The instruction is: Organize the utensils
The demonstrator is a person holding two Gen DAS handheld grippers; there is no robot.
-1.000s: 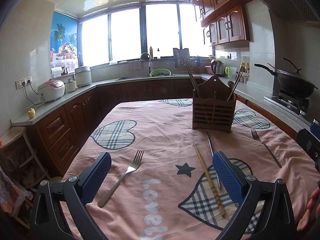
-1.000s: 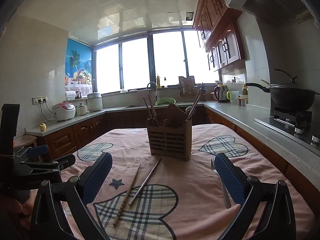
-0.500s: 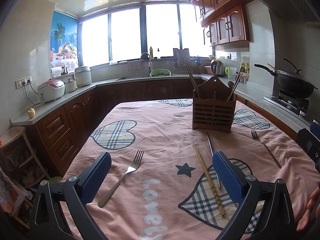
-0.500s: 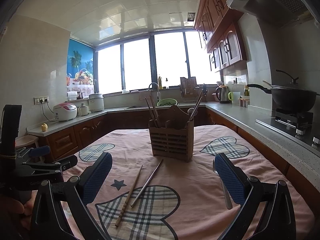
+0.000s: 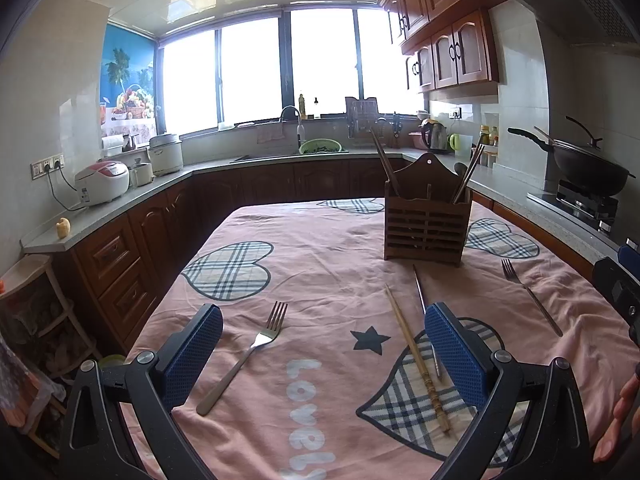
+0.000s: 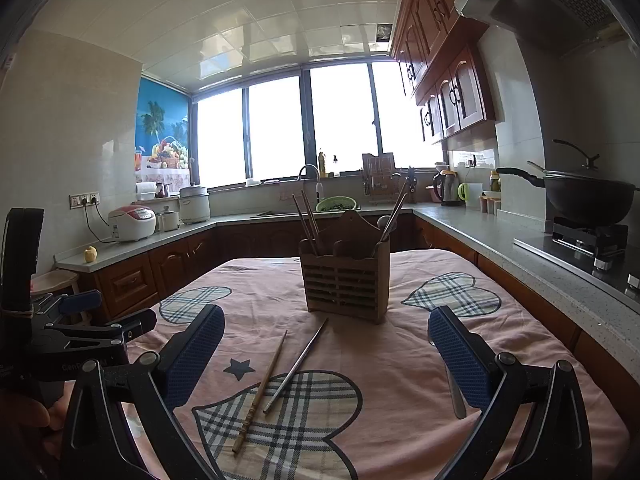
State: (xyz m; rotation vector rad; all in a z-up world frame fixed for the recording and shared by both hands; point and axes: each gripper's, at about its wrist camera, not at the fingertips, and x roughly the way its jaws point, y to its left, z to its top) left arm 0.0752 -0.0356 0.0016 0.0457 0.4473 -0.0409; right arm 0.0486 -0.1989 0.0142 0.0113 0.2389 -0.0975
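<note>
Bench [image 5: 328,240] fills the middle of the kitchen, covered by a pink cloth [image 5: 320,280] printed with plaid hearts and a dark star. Far right of centre on it stands a slatted wooden utensil holder [image 5: 426,226], upright, with chopsticks leaning out of its left compartment and more chopsticks and a spoon out of its right. A black wok [image 5: 588,166] sits on the stove along the right wall, well apart from the bench.

The left hand-held gripper [image 5: 324,350] hangs low over the near edge, its blue-padded jaws spread wide with nothing between them. The right hand-held gripper [image 6: 326,354] is likewise wide open and empty, pointing toward the holder.

A fork [image 5: 248,354] lies on the near left part of the cloth, tines pointing far, handle toward the near edge. Right of it, beyond the star, a wooden chopstick [image 5: 416,360] lies lengthwise across a plaid heart, and a metal chopstick [image 5: 420,296] lies just beside it on the right, their far ends near the holder's base; the left gripper's right pad hides part of the metal one. A second fork [image 5: 530,294] lies near the right edge of the bench, tines toward the far side.
</note>
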